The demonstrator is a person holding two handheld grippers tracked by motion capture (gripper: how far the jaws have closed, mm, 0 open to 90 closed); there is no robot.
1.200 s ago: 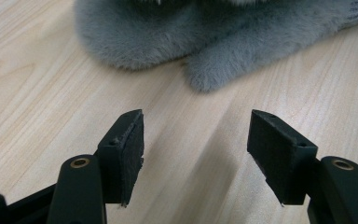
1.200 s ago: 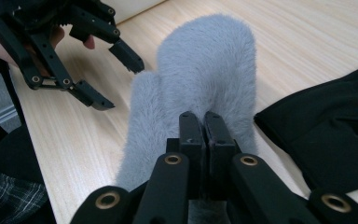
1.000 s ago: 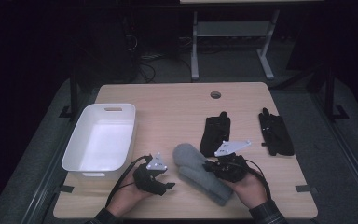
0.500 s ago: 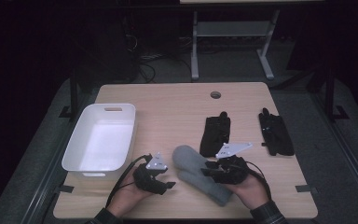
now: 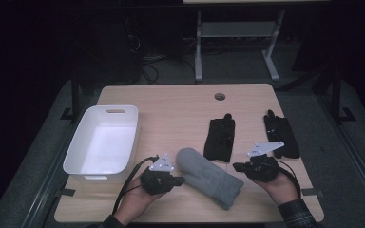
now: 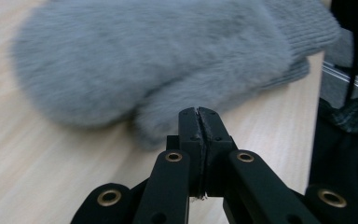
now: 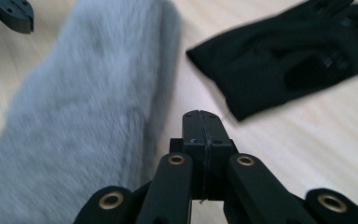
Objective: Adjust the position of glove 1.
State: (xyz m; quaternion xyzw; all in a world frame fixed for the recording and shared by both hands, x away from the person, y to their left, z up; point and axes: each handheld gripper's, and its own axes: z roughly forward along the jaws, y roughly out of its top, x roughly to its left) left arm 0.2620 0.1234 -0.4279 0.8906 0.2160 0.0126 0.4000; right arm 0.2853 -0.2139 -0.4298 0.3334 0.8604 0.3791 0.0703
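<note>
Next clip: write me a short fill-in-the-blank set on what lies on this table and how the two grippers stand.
1. The fluffy mitten lying between the two grippers is ____ in colour.
2. The white bin sits at the table's ____ side in the high view.
3. The jaws of the left gripper are ____, with nothing between them.
4. The number of black gloves on the table is ____.

Missing words: grey; left; shut; two

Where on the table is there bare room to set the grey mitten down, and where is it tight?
Open wood: the wide strip between the white bin and the nearer black glove, running back to the cable hole.

Crowded: the front edge, where the left gripper, grey mitten and right gripper sit close together, and the right side with the second black glove.
</note>
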